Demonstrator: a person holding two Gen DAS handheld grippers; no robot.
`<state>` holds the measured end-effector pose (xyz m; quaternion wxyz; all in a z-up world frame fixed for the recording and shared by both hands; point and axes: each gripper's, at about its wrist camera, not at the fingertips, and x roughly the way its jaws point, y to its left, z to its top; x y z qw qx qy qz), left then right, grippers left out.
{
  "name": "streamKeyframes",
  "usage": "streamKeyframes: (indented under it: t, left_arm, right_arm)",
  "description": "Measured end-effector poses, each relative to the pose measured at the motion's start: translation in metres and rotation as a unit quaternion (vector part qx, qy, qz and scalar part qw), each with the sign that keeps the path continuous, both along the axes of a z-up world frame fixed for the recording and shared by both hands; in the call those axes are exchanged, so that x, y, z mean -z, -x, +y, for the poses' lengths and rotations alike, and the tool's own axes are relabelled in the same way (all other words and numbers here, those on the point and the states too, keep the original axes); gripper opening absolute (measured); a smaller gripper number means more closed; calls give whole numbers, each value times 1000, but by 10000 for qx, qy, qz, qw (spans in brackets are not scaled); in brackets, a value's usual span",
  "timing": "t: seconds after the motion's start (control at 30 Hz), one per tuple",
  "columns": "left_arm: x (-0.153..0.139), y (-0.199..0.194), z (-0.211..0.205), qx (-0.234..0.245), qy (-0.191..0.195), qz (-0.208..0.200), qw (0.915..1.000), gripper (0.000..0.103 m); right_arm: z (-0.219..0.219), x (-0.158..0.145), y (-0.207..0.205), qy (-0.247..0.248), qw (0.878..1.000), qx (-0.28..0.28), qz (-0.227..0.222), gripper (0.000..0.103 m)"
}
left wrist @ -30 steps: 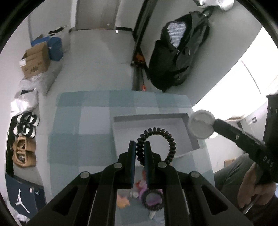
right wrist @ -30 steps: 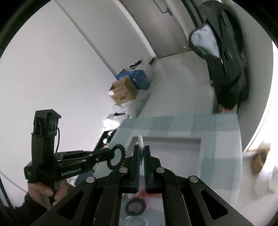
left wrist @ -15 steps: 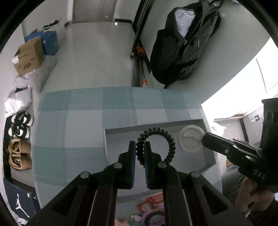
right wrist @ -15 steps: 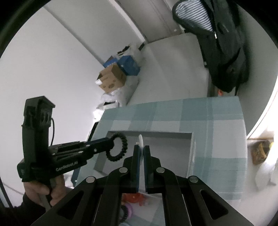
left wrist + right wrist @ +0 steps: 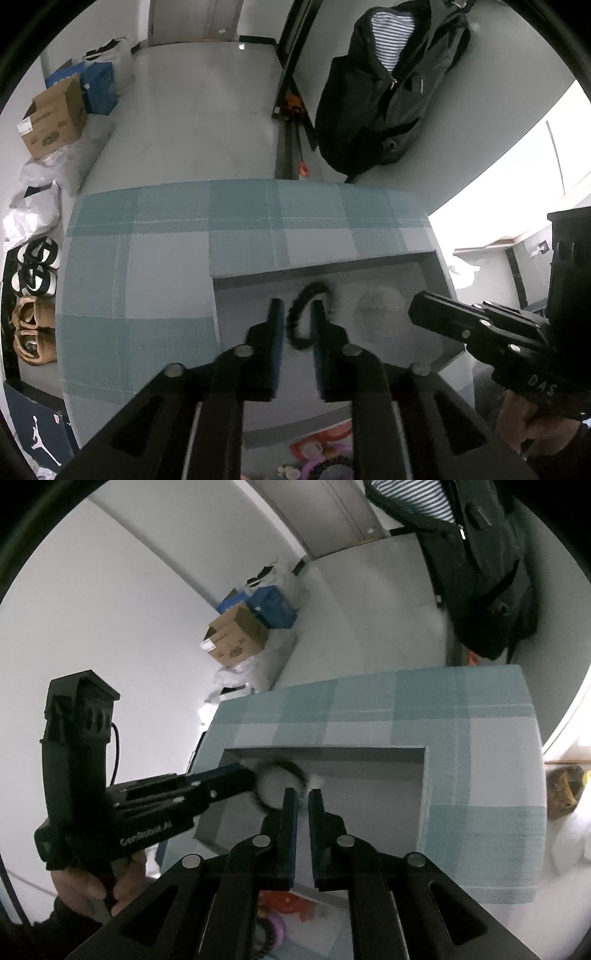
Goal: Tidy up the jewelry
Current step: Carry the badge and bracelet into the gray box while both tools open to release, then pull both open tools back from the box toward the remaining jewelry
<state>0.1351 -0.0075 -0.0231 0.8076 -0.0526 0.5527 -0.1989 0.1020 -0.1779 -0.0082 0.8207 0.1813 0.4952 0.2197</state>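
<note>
Left wrist view: left tongs [image 5: 297, 314] parted — black coiled hair tie [image 5: 303, 314] loose between them, released over grey tray [image 5: 436, 273].

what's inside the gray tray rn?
Inside the gray tray: a black beaded bracelet, blurred, between the open left tongs, and a blurred white disc beside it. The tongs hide the tray floor nearest the camera.

The black bead bracelet [image 5: 304, 317] and pale round disc [image 5: 378, 308] are motion-blurred, their details unreadable.
</note>
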Motion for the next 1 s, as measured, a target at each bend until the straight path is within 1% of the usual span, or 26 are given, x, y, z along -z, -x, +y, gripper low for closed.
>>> streamKeyframes:
  t: [0.03, 0.07, 0.1, 0.13, 0.2, 0.27, 0.33, 0.37, 0.47, 0.5, 0.57, 0.63, 0.73, 0.77, 0.8, 0.87, 1.0]
  left_arm:
    - [0, 0, 1, -17, 25, 7, 10000, 21]
    - [0, 0, 2, -19, 71, 20, 10000, 29]
    - [0, 0, 4, -42, 113, 44, 9999, 36]
    - [0, 1, 7, -85, 168, 47, 9998, 38]
    - [-4, 3, 11, -134, 222, -13, 9997, 39]
    - [-9, 6, 14, -176, 214, -141, 9995, 39]
    - [-15, 10, 18, -219, 255, -272, 9991, 39]
    - [-18, 11, 20, -258, 241, -340, 9988, 39]
    - [-26, 19, 25, -434, 135, -579, 9973, 40]
    - [-28, 23, 27, -512, 59, -641, 9966, 40]
    - [-30, 29, 28, -578, -14, -732, 9956, 40]
    - [-34, 37, 29, -640, -145, -831, 9944, 40]
    - [-39, 49, 28, -738, -274, -992, 9920, 41]
    - [-40, 52, 28, -770, -308, -1020, 9913, 42]
    - [-40, 56, 28, -801, -322, -1038, 9908, 49]
    - [-41, 63, 30, -887, -368, -1097, 9893, 59]
    - [-41, 75, 36, -988, -443, -1131, 9877, 61]
  right_arm:
    - [-1, -1, 1, -55, 10000, -29, -8, 7]
    - [0, -1, 0, -46, 10000, -17, -24, 8]
    - [-2, -2, 1, -14, 10000, 11, -41, 13]
    - [-4, -3, 2, -19, 10000, 32, -59, 16]
    - [-7, -7, 4, -41, 9999, 98, -126, 26]
    - [-11, -12, 6, -76, 9996, 158, -237, 30]
    - [-14, -17, 9, -51, 9991, 224, -369, 40]
    - [-16, -19, 10, -44, 9987, 270, -420, 47]
    - [-21, -24, 13, -64, 9980, 329, -531, 50]
    - [-23, -26, 14, -62, 9977, 363, -562, 56]
    - [-24, -28, 18, -90, 9970, 420, -648, 63]
    - [-25, -33, 22, -81, 9962, 464, -737, 67]
    - [-27, -39, 31, -69, 9948, 499, -890, 78]
    - [-26, -41, 35, -43, 9943, 509, -934, 83]
    - [-25, -42, 38, -11, 9940, 514, -969, 85]
    - [-22, -43, 44, 65, 9935, 496, -1025, 86]
    - [-15, -41, 58, 244, 9929, 465, -1071, 96]
